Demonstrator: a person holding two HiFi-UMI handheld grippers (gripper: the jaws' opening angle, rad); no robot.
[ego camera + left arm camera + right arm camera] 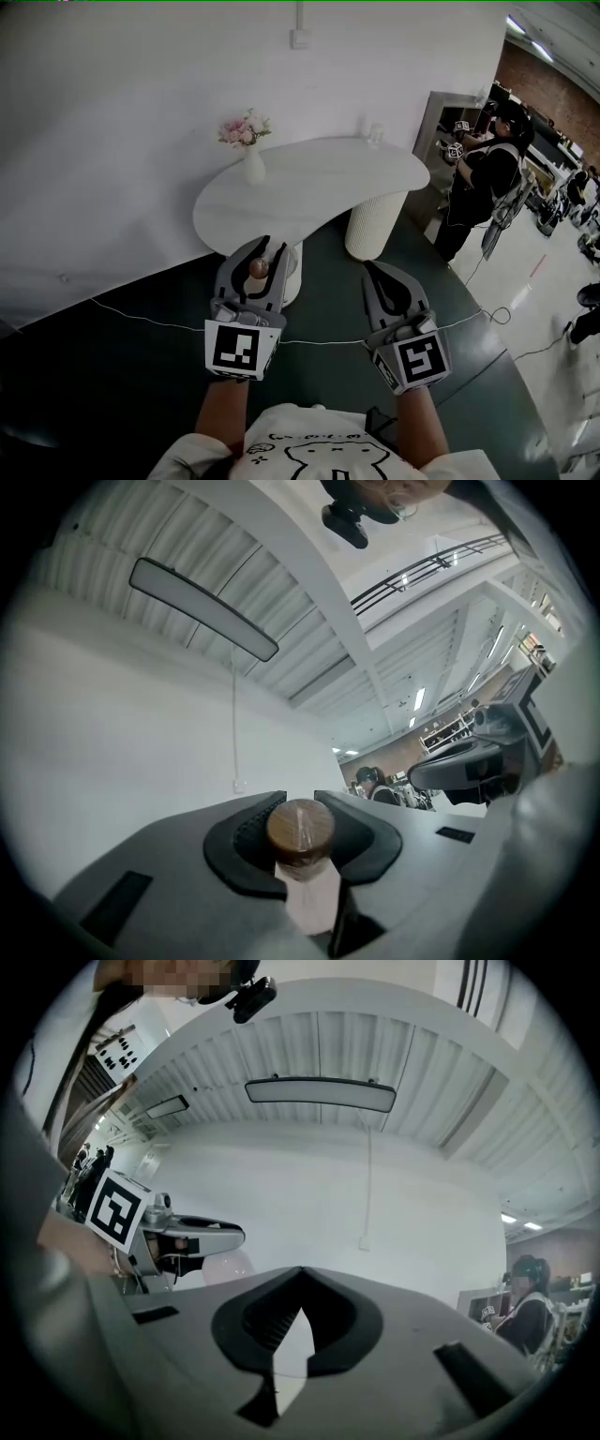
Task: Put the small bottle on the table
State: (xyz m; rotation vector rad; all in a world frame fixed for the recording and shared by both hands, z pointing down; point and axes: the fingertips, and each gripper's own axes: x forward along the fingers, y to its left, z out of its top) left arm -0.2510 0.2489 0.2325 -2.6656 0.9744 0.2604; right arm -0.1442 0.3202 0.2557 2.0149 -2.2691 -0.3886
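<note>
Left gripper (pixel 300 799): its fingers are closed on the small bottle; the dark pads press the neck from both sides.
Small bottle (pixel 301 832): held in the air between the left fingers. The round brown cap stands just behind the fingertips and the pale body hangs below the pads. It is not on the table.
Right gripper (pixel 302 1271): just to the right of the left fingers and level with them. Its fingertips meet and there is nothing between them, only a small gap behind the tips.
Cable (pixel 141 320): a thin white line on the dark floor, running across below both pairs of fingers.
Table (pixel 319 183): white curved top, ahead of the fingertips; its near edge lies just beyond the left fingers.
Table leg (pixel 375 225): ribbed and white, ahead of the right fingertips.
Vase (pixel 252 167): white, upright on the table top beyond the left fingertips, with pink flowers in it.
Wall (pixel 141 112): white, behind the table.
Person (pixel 487 173): far off to the right of the right fingers, in dark clothes.
</note>
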